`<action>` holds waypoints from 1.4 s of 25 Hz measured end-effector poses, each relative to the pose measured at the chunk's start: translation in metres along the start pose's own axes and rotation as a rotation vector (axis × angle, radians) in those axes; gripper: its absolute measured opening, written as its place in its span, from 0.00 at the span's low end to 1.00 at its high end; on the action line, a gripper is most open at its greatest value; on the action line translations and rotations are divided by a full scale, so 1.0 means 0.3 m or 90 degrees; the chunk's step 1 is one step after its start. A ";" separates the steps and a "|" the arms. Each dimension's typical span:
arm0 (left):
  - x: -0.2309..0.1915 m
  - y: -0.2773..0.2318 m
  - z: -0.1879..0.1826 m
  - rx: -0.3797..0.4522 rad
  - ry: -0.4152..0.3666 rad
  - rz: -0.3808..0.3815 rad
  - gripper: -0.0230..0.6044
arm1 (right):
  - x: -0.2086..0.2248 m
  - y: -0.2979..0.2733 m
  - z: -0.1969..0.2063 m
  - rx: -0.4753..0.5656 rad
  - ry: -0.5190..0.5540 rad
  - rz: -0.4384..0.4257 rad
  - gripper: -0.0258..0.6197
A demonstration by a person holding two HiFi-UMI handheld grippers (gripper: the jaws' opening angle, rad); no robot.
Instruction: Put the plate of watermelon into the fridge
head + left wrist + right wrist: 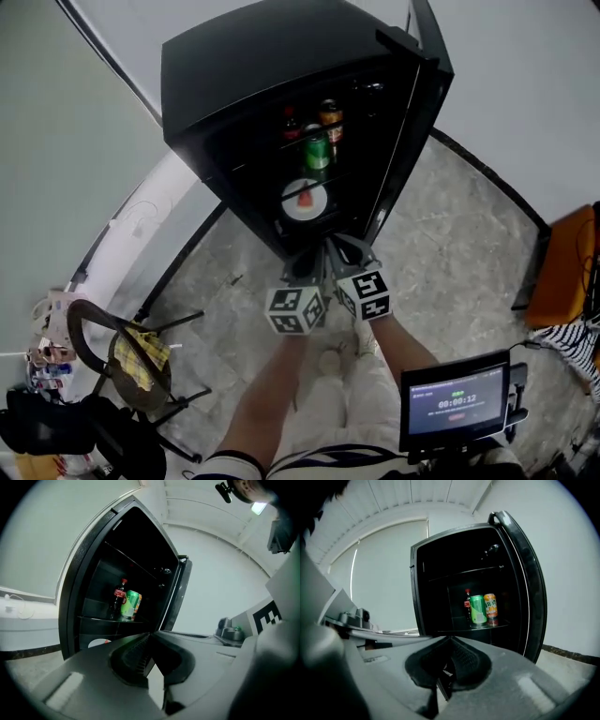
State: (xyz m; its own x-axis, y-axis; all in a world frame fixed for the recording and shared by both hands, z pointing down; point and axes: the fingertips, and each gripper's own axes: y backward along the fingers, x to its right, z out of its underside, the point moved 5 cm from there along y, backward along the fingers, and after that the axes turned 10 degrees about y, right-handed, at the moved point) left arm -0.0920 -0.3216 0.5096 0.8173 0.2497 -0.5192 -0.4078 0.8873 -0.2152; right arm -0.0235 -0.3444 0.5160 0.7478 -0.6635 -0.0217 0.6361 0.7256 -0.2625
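A white plate with a red watermelon slice (303, 199) lies on the lower shelf inside the open black fridge (244, 66). Only its edge (98, 642) peeks out in the left gripper view, and my own jaws hide it in the right gripper view. Both grippers hover side by side just in front of the fridge opening. The left gripper (305, 265) (151, 634) is shut and holds nothing. Beside it, the right gripper (342, 248) (449, 639) has its jaw tips together, also with nothing in them.
The upper shelf carries a cola bottle (467, 603), a green can (477, 609) and an orange can (490, 606). The fridge door (412, 112) stands open at the right. A folding chair (141, 361) stands at the left, a small screen (457, 403) at the lower right.
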 end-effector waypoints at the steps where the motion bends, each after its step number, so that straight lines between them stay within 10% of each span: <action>1: 0.019 0.018 -0.022 0.001 0.000 0.004 0.04 | -0.011 0.016 -0.036 0.005 0.002 0.001 0.04; 14: 0.263 0.256 -0.225 0.037 -0.018 0.026 0.04 | -0.106 0.275 -0.329 0.065 0.006 -0.020 0.04; 35: 0.668 0.538 -0.074 0.100 -0.036 -0.009 0.04 | -0.125 0.824 -0.341 0.073 0.031 -0.043 0.04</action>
State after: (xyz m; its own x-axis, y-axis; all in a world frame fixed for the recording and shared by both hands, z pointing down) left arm -0.0031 -0.1370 0.3524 0.8457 0.2541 -0.4693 -0.3307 0.9397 -0.0872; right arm 0.0862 -0.1588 0.3532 0.6942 -0.7176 -0.0560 0.7043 0.6933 -0.1526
